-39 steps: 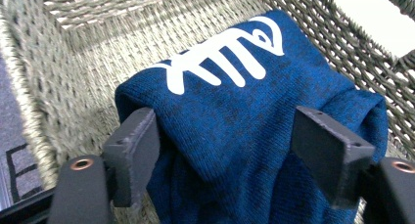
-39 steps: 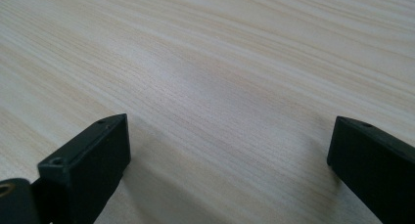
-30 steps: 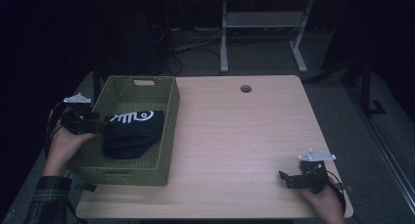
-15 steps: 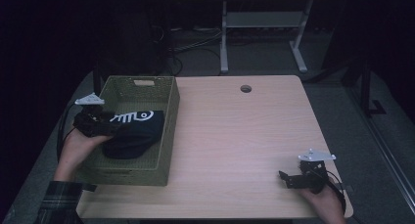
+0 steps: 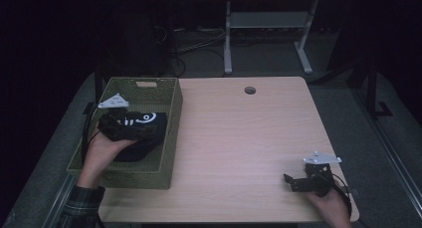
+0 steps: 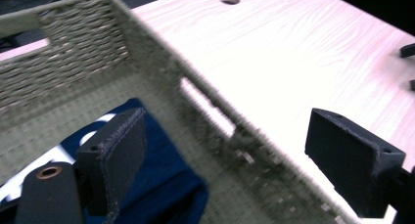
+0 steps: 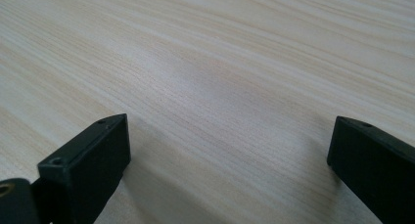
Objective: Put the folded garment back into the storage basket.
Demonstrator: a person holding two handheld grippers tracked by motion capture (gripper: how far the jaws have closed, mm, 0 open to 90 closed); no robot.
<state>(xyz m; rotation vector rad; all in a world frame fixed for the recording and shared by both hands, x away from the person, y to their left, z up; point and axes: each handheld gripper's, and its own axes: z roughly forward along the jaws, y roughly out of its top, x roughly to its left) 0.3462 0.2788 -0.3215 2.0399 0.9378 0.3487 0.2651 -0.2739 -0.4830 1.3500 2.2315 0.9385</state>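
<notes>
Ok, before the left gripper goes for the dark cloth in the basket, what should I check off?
1. Left gripper open: ok, jaws wide apart.
2. Dark blue cloth inside the woven basket: ok.
3. Jaws both inside the basket: not ok, they straddle its wall.
4. Cloth gripped: not ok, nothing between the jaws.
5. Right gripper out of the way: ok, open, low over the table.
6. Cloth free of snags: cannot tell.

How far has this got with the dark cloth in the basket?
Barely begun. The folded navy cloth with white print lies inside the green woven basket. The left gripper hangs over it, open, gripping nothing. The right gripper rests open on the pale wooden table. Grasping remains.
</notes>
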